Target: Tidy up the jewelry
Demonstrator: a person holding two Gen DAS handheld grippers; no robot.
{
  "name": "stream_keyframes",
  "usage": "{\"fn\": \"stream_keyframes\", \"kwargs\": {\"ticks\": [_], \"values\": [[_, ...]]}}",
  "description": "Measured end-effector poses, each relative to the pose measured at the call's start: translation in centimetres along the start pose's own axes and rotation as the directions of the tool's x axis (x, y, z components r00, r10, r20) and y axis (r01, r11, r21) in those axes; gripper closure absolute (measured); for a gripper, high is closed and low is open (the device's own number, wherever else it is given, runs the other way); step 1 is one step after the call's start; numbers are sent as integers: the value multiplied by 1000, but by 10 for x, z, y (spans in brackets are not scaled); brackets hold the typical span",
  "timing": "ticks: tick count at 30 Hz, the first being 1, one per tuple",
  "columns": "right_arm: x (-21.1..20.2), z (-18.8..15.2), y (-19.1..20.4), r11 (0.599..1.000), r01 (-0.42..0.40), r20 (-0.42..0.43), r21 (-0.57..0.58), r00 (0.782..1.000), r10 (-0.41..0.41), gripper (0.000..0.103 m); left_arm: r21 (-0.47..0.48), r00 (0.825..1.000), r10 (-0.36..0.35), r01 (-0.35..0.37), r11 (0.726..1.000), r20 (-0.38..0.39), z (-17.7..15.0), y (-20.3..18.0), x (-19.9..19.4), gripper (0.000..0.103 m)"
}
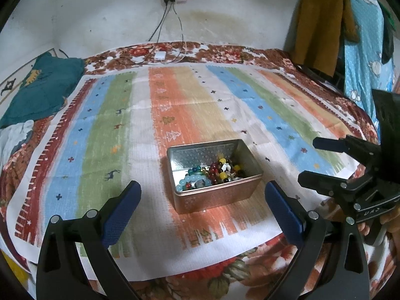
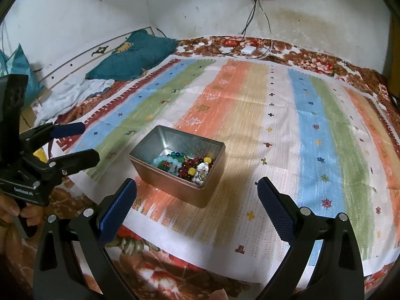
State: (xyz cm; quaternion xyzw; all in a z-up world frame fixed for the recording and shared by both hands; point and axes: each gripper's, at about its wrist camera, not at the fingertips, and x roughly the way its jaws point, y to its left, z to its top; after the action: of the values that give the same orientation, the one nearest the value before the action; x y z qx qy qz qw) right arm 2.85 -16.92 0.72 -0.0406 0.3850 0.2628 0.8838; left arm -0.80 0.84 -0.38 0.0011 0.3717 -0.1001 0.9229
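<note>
One tin (image 1: 214, 175) of mixed beads (image 1: 212, 173) sits just ahead of two grippers, left (image 1: 203, 208) and right (image 2: 197, 207), jaws spread and empty, on a striped cloth (image 1: 112, 130) over a floral bed (image 1: 225, 52) against a stained white wall (image 1: 112, 12).

Between the blue-padded black fingers (image 1: 125, 205) sits a silvery tin (image 1: 215, 192) with an embossed pattern, holding beads (image 1: 212, 173) in pale blue, teal, dark red, yellow and white. Under it, a cloth (image 1: 175, 105) striped orange, tan, blue, green and white, dotted with small crosses, deer and trees. Beyond, a brown floral blanket (image 1: 225, 55).
</note>
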Motion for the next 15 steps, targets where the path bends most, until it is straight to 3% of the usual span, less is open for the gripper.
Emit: {"fn": "stream_keyframes", "kwargs": {"ticks": [15], "values": [[1,-1,-1,1000,-1,1,4,1000,0,5,-11,1000,9,-9,1000,-10,1,2,3,6]]}}
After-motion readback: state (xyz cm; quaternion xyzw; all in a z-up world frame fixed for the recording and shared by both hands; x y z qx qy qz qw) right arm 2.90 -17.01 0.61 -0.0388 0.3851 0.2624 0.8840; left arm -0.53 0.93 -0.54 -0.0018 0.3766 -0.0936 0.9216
